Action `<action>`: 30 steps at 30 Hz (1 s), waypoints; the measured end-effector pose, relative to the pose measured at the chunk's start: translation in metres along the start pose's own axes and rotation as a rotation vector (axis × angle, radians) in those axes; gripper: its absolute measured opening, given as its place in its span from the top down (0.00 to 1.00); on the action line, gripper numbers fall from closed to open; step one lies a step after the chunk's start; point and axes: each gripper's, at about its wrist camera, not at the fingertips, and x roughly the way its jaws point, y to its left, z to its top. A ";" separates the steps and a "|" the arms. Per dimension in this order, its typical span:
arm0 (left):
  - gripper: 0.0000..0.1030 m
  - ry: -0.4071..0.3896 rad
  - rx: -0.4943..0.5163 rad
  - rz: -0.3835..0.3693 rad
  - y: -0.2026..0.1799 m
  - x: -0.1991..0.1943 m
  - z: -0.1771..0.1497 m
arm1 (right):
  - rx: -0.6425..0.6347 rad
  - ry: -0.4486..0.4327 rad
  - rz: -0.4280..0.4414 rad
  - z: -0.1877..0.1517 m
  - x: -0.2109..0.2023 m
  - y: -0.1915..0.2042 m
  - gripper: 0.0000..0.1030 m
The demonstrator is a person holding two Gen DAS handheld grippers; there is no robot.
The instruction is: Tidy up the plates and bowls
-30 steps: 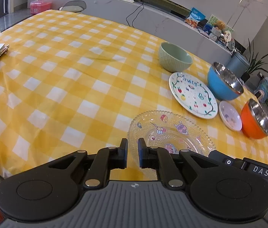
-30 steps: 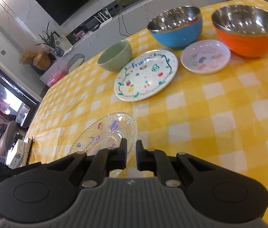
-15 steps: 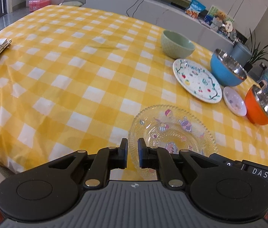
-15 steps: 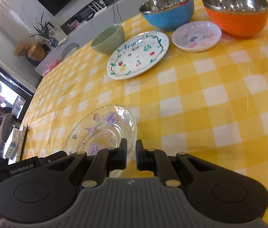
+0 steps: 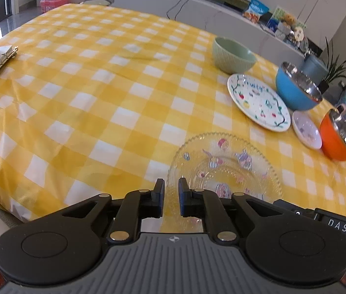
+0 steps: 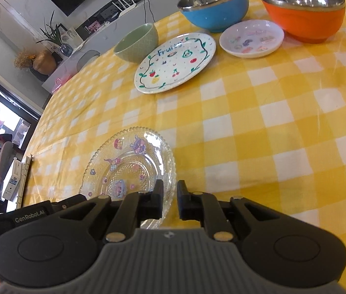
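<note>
Both tools had drawn back and risen over the last second, so more of the yellow-checked surface (image 5: 114, 93) came into view and the glass plate (image 5: 224, 169) sat farther ahead of the left tool (image 5: 171, 191); nothing on the surface had shifted, which suggested the sorting had not begun. From left to right in the left wrist view stood the green bowl (image 5: 232, 57), the fruit plate (image 5: 258, 101), the blue bowl (image 5: 297, 89), the small saucer (image 5: 306, 129) and the orange bowl (image 5: 338, 137), all well apart from the tools at the far right. The left tool hovered over the glass plate's near left rim, its jaws narrow and empty; the right tool (image 6: 170, 192) hung over the plate's near right rim, jaws likewise narrow, holding nothing.
</note>
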 end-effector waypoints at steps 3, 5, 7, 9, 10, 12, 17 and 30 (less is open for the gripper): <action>0.78 -0.017 -0.006 -0.002 -0.001 -0.005 0.002 | -0.009 -0.018 -0.006 0.001 -0.005 0.001 0.74; 0.76 -0.034 -0.001 -0.002 -0.005 -0.008 0.004 | -0.007 -0.030 -0.004 0.003 -0.007 0.000 0.71; 0.69 -0.050 0.011 -0.013 -0.009 -0.013 0.007 | -0.013 -0.043 -0.010 0.005 -0.010 0.000 0.70; 0.63 -0.069 0.030 -0.036 -0.016 -0.018 0.010 | -0.016 -0.063 -0.014 0.008 -0.014 -0.001 0.65; 0.61 -0.077 0.039 -0.045 -0.020 -0.020 0.012 | -0.019 -0.074 -0.018 0.010 -0.016 -0.001 0.64; 0.59 -0.092 0.053 -0.057 -0.027 -0.022 0.016 | -0.023 -0.097 -0.028 0.013 -0.021 -0.003 0.59; 0.50 -0.116 0.083 -0.099 -0.045 -0.020 0.026 | -0.006 -0.150 -0.041 0.024 -0.032 -0.012 0.54; 0.47 -0.102 0.081 -0.171 -0.073 0.018 0.070 | 0.081 -0.217 -0.027 0.059 -0.015 -0.029 0.54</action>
